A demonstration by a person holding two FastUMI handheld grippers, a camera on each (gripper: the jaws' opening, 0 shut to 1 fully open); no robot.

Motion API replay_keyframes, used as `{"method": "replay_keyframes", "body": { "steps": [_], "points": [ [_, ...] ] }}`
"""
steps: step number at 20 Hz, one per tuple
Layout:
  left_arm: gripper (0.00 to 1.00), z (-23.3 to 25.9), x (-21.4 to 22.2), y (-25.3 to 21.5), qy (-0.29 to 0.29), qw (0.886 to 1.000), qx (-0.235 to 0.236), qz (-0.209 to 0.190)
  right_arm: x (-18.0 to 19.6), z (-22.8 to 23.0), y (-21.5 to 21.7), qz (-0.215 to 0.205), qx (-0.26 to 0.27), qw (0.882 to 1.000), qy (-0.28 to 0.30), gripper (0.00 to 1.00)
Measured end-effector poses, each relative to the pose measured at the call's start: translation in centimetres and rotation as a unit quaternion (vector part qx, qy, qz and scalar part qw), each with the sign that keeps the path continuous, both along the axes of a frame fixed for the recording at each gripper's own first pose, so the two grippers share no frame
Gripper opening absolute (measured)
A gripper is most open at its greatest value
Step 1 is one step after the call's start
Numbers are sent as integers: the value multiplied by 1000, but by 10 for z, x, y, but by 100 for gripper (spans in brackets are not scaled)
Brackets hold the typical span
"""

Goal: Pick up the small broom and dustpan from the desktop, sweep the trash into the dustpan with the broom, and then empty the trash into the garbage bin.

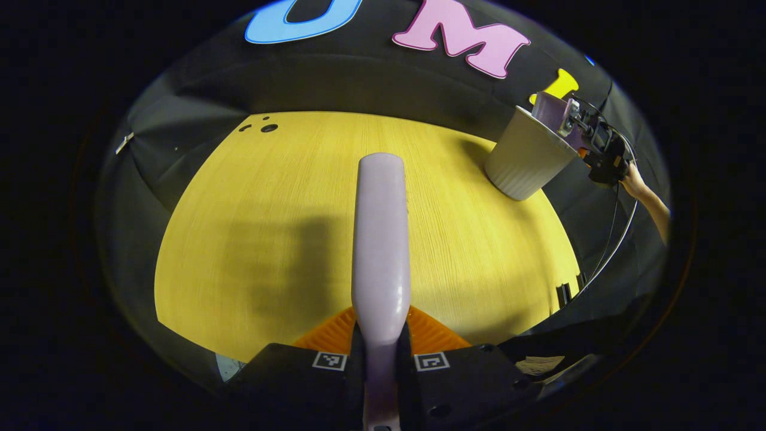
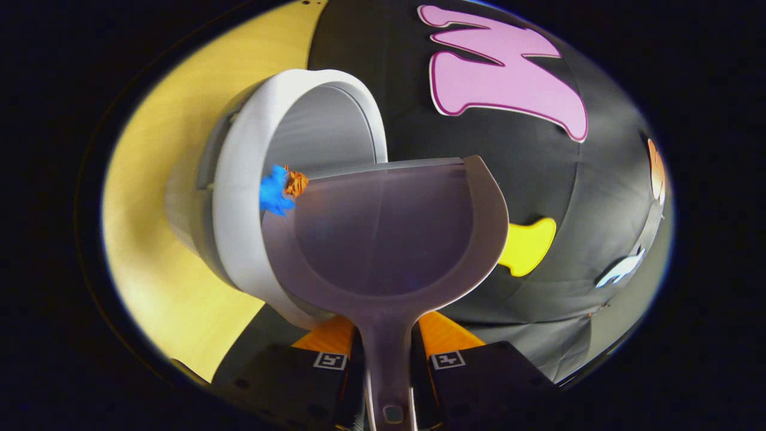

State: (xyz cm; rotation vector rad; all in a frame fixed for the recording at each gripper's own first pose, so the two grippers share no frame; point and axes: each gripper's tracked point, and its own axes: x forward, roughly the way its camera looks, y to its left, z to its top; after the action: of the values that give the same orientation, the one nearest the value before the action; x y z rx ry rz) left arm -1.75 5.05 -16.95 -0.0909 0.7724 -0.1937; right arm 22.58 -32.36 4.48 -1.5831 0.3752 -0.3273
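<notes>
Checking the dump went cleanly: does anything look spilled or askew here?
Nothing looks spilled. The dustpan is tipped over the garbage bin, with the blue scrap and orange scrap at its lip above the opening. The desktop shows no trash.

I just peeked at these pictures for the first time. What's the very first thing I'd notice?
Probably the bright blue and orange trash, tumbling off the tilted purple dustpan at the mouth of the grey garbage bin in the right gripper view. Next, the pale broom handle sticking straight out from the left gripper's jaws over the yellow desktop.
</notes>
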Motion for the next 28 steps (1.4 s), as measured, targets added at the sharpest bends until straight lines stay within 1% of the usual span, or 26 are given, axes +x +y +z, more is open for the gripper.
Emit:
{"method": "replay_keyframes", "body": {
  "steps": [2,4,6,8,10,12,14,15,16,17,18,19,21,23,24,26,28],
  "points": [
    [27,-1,0,0,1,1000,0,-2,4,-3,-2,1,-26,1000,2,36],
    [27,-2,0,2,1,1000,3,-3,4,-4,5,0,-41,999,4,36],
    [27,-2,1,4,0,1000,5,-4,3,-3,2,-4,-30,1000,4,36],
    [27,-1,2,5,-1,1000,5,-2,5,-5,-1,-14,10,1000,7,36],
    [27,1,4,6,-4,1000,5,-2,2,-8,-3,-29,66,997,10,36],
    [27,2,7,7,-6,1000,7,-1,-1,-10,-8,-52,123,991,9,36],
    [27,5,7,6,-9,1000,7,-2,-4,-10,-11,-69,185,980,-2,36],
    [27,6,8,6,-10,1000,6,-2,-4,-7,-12,-75,218,973,-10,36],
    [30,8,9,7,-12,1000,5,1,-3,-5,-11,-81,252,964,-19,36],
    [30,8,10,7,-14,1000,2,3,0,-3,-11,-85,286,954,-28,36],
    [27,10,10,7,-15,1000,0,4,1,-1,-11,-90,320,942,-35,36],
    [27,12,11,8,-17,1000,-1,6,2,1,-10,-94,352,930,-42,36],
    [27,13,11,9,-21,1000,0,6,3,3,-7,-92,401,909,-62,36],
    [27,15,11,10,-24,1000,0,6,5,2,-4,-87,437,891,-83,36],
    [27,17,12,11,-26,1000,-3,8,7,3,0,-85,459,879,-91,36],
    [27,22,12,13,-31,999,-11,13,8,2,6,-81,510,851,-100,36],
    [27,25,13,16,-40,999,-8,15,7,5,13,-74,553,822,-110,36]
  ]
}}
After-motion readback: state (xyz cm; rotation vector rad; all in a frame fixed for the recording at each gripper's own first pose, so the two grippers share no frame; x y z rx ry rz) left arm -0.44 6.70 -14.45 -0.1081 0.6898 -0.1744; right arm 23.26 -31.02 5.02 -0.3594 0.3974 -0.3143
